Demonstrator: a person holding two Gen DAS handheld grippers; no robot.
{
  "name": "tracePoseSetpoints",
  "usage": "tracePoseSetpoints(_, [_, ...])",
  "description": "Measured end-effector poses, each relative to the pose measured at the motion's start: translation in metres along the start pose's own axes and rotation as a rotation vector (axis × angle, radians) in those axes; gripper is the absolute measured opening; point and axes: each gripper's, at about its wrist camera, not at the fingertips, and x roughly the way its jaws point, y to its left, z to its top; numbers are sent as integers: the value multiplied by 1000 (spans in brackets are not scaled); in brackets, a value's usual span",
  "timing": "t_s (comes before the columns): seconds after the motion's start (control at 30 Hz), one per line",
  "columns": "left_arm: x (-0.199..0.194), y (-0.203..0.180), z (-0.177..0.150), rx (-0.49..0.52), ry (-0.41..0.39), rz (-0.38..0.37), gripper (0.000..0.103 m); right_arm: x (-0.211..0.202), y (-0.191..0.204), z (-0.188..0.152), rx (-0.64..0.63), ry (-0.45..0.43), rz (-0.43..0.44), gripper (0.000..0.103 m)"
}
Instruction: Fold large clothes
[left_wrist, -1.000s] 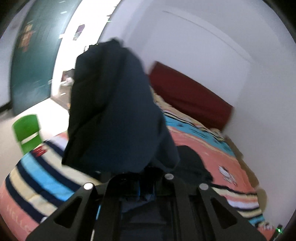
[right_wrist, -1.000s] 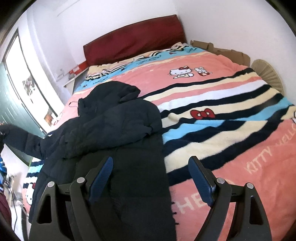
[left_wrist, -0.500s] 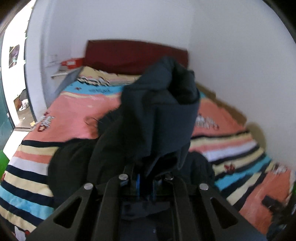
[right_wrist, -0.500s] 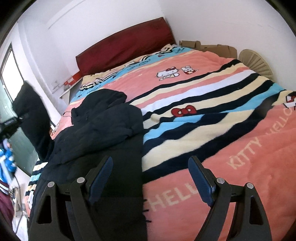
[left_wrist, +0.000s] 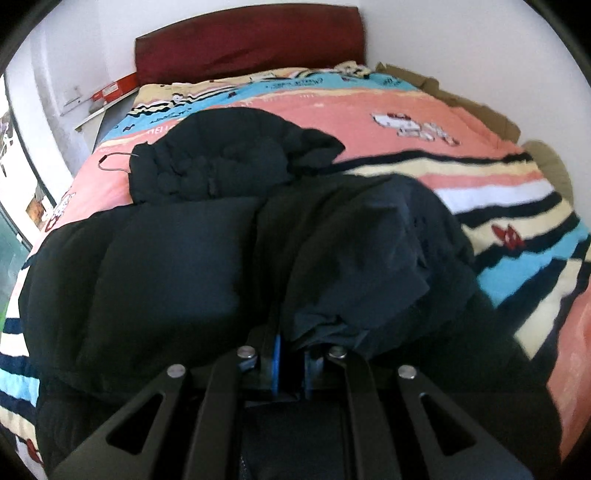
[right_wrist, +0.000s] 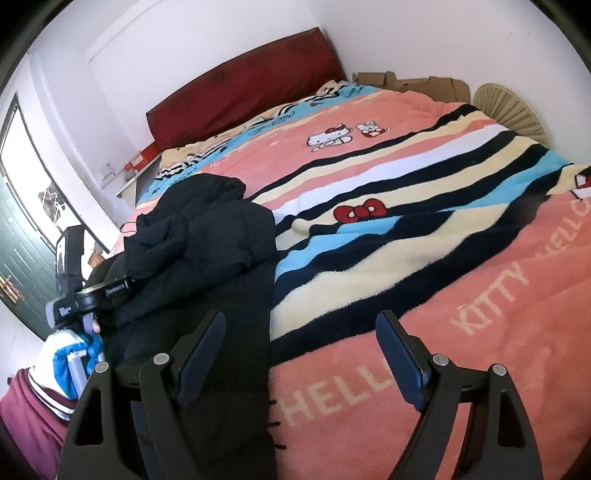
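Folding the big black coat is only partly done, I think. My left claw is pinched tight on a dark flap of the coat, maybe a sleeve, and that flap now lies across the coat's body, out toward 1 o'clock from my claw. So one side looks tucked in.

The coat sits on the stripy blanket, over at 9 o'clock in my right claw's view. Its puffy hood is bunched up at 11 o'clock in my left view, close to a thin wire hook lying on the blanket.

My right claw is wide apart and holds nothing. It hangs over the coat's near edge and the pink part of the blanket.

What is left, I guess: let go of the flap, fold in the other side, tuck the hood down, then fold the long body in half. The coat is thick and puffy, so it may spring back open.
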Motion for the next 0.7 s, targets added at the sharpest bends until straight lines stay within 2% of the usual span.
tracePoseSetpoints(0.07, [-4, 2, -1, 4, 5, -14, 10, 1, 1, -1, 1, 5, 3, 83])
tracePoseSetpoints(0.2, [-27, 8, -2, 14, 21, -99, 18, -5, 10, -4, -3, 7, 9, 83])
tracePoseSetpoints(0.4, [-83, 21, -16, 25, 16, -149, 29, -45, 39, -5, -42, -32, 34, 83])
tracePoseSetpoints(0.5, [-110, 30, -23, 30, 8, -166, 40, -67, 60, -8, -79, -45, 40, 84])
tracePoseSetpoints(0.53, [-118, 34, -24, 23, 0, -183, 51, -72, 65, -8, -89, -48, 43, 84])
tracePoseSetpoints(0.57, [-125, 36, -25, 19, -8, -199, 57, -79, 74, -10, -105, -54, 45, 84])
tracePoseSetpoints(0.7, [-141, 40, -24, 6, -26, -226, 57, -97, 101, -17, -156, -64, 50, 84])
